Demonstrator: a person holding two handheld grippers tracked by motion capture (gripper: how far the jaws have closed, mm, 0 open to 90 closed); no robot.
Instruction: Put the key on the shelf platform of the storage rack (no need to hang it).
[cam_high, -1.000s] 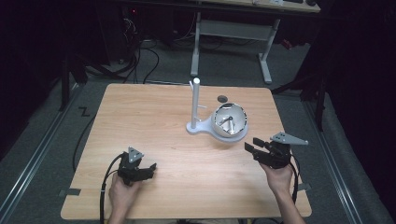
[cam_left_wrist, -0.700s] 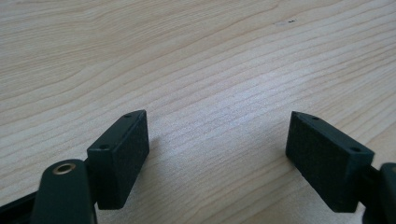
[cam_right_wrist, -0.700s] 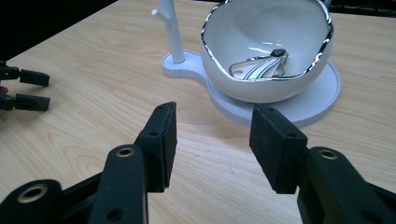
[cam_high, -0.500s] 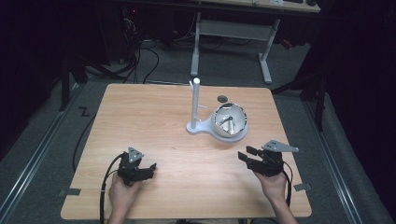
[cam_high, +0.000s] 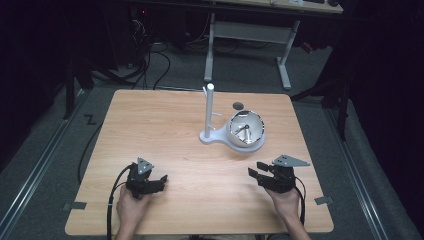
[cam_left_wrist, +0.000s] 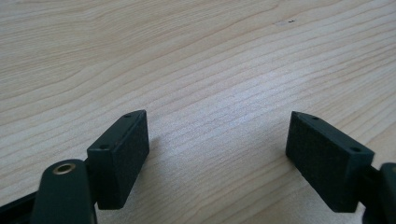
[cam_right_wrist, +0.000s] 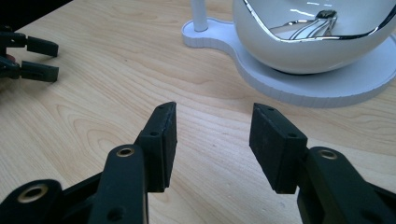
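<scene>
Lowered toward the bench (cam_high: 165, 135), my right hand-held gripper (cam_right_wrist: 212, 135) stands released and empty before the shiny bowl (cam_right_wrist: 322, 39), which I judge rigid, slippery, and best pinched at its rim.

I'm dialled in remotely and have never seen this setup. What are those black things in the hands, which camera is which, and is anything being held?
A person sits at a wooden table, holding a hand-held two-jaw gripper in each hand; there is no robot arm. The high view looks down from above: the left gripper is at lower left, the right gripper at lower right. The other two pictures come from cameras riding on each gripper, looking along its black jaws. Both pairs of jaws stand open over bare wood and hold nothing. On the table stands a white stand with an upright post, and a shiny white bowl sits on its base.
</scene>
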